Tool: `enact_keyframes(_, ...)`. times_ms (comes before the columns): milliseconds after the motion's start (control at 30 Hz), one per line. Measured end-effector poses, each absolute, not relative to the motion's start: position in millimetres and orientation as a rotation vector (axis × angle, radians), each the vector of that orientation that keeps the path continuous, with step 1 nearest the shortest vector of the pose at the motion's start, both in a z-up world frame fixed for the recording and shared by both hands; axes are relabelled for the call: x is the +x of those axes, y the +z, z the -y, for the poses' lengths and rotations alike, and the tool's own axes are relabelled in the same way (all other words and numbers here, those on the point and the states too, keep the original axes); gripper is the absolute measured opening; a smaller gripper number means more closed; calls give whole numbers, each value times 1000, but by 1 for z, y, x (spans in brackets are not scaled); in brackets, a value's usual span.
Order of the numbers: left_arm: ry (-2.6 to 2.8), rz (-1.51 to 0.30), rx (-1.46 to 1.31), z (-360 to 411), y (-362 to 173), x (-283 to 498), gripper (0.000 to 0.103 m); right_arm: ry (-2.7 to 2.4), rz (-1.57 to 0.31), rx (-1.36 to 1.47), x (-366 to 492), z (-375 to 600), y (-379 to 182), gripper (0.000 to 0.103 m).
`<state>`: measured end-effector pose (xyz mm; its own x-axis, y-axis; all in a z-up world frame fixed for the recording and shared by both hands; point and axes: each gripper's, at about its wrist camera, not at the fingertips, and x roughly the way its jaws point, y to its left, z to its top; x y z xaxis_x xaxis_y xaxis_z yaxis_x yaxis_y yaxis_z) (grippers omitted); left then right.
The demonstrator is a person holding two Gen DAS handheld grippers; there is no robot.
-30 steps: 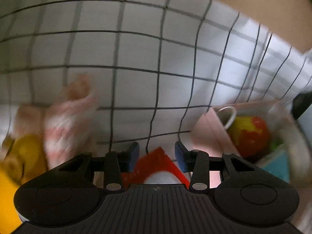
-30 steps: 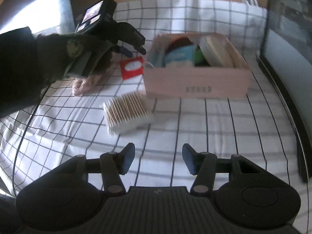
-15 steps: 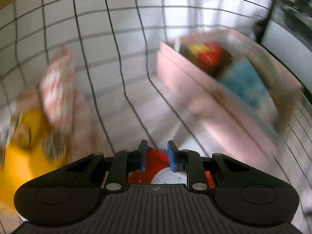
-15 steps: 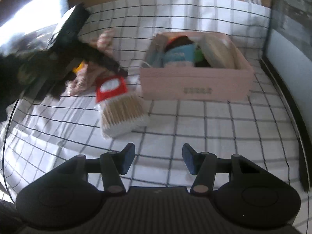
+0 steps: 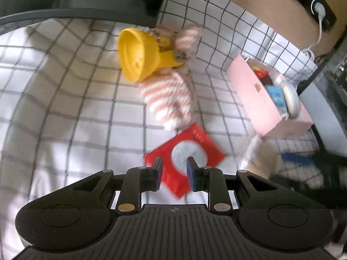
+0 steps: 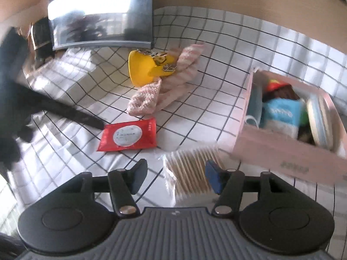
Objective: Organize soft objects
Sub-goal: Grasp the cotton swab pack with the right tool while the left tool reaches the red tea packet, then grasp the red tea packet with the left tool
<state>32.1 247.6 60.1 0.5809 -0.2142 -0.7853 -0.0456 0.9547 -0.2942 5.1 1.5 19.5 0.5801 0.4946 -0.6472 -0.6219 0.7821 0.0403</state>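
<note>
Left gripper point(image 5: 174, 172) has its jaws drawn nearly together on one corner of the red wet-wipe packet point(image 5: 195, 136). They have just been closing, and the packet fans out toward 1 o'clock from the pads. In the right wrist view this gripper's dark finger meets the packet's left edge, at 9 o'clock of the packet.

Right gripper point(image 6: 175, 175) has its jaws apart and has just been opening. A clear pack of cotton swabs point(image 6: 193, 173) lies on the checked cloth point(image 5: 86, 119) between the fingertips, nearer the right one; contact cannot be told through the blur.

A pink box point(image 6: 288, 151) sits at 3 o'clock in that view, just beside the swabs. It holds a blue packet point(image 6: 279, 117) and other items.

At 12 o'clock from the red packet lie pink-and-white striped fuzzy socks point(image 5: 169, 99), with a tipped yellow cup point(image 6: 138, 69) touching them.
</note>
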Motion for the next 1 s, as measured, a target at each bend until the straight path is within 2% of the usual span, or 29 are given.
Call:
enact_keyframes(133, -120, -997, -227, -241, 56, 19, 26, 611, -685, -278, 22, -6, 6, 63)
enact_keyframes(233, -151, -1021, -180, -229, 51, 12, 26, 586, -686, -270, 30, -5, -4, 75)
enact_keyframes(367, -199, -1051, -99, -217, 49, 6, 26, 643, -750, -202, 36, -1, -15, 83)
enact_keyframes(433, -225, -1039, -65, -211, 52, 7, 27, 649, -734, -235, 31, -3, -17, 83)
enact_keyframes(500, -246, -1008, -16, -208, 61, 9, 28, 646, -724, -256, 25, 0, -15, 73)
enact_keyframes(633, -267, -999, 99, -206, 69, 29, 28, 588, -727, -255, 13, 20, -14, 72)
enact_keyframes(800, -318, -1058, 158, -204, 54, 59, 28, 479, -745, -199, -1, 60, -19, 73)
enact_keyframes(900, -359, -1070, 176, -199, 50, 64, 38, 450, -763, -158, -5, 73, -24, 76)
enact_keyframes(967, -388, -1082, 176, -194, 50, 65, 58, 435, -767, -129, -7, 78, -29, 79)
enact_keyframes(1000, -404, -1088, 178, -192, 49, 66, 63, 427, -759, -119, -9, 78, -29, 79)
